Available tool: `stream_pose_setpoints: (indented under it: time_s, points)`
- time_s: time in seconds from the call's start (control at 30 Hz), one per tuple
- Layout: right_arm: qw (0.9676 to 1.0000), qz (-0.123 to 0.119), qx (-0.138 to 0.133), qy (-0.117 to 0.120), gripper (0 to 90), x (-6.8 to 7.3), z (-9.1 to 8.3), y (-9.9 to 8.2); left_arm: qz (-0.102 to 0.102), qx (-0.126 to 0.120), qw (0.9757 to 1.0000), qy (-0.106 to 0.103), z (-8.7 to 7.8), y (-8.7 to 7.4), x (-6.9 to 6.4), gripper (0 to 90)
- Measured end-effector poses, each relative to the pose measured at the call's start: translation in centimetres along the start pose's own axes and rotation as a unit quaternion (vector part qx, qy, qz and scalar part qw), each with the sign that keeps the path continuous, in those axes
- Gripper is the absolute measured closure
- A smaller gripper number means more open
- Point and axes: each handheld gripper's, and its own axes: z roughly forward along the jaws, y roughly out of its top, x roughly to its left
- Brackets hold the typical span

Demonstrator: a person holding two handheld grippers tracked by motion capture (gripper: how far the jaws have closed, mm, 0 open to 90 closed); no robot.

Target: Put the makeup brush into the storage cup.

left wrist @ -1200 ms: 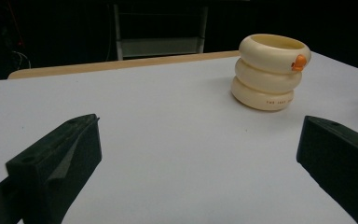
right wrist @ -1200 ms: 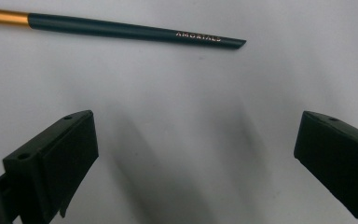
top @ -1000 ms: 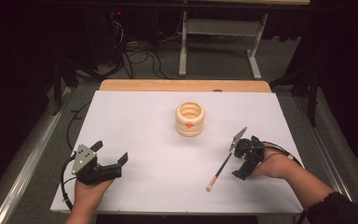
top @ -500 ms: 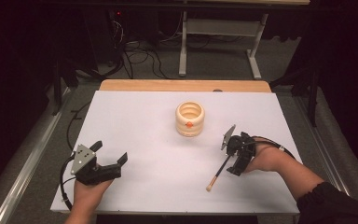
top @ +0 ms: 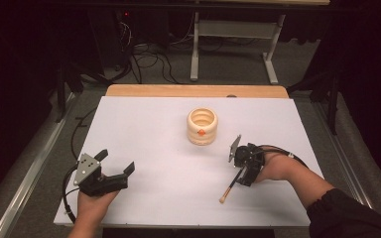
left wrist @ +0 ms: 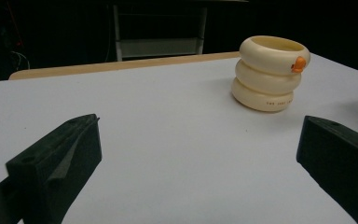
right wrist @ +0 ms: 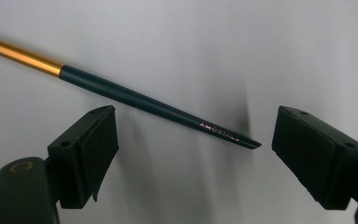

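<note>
Below, right claw (right wrist: pixel 191 154) over slim dark-handled, gold-ferruled makeup brush (right wrist: pixel 135 100) on white counter (top: pixel 149 129)
Jaws closing, unclamped, astride handle tip; left claw (left wrist: pixel 196 154) wide, empty.

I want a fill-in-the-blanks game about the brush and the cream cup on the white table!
1. The brush lies flat on the white ____.
2. The cream cup looks like ____ rings stacked up.
3. The small bump on the cup's side is coloured ____.
4. The right tongs are over the brush's dark handle and their jaws are ____, not pinching it.

Missing words: table; three; orange; open
</note>
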Motion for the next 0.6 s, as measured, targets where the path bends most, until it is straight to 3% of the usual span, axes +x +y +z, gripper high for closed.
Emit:
stream_pose_setpoints:
  time_s: [0.3,0.6]
  points:
    - [0.9999,-0.009,0.004,0.013,17.0,-0.1,0.64,0.06,-0.001,0.001,1.0,-0.001,0.03,-0.04,0.04,0.6]
    - [0.9995,0.005,0.005,0.03,17.2,-0.75,0.94,-0.01,-0.002,0.001,1.0,-0.001,0.01,-0.07,0.12,0.6]
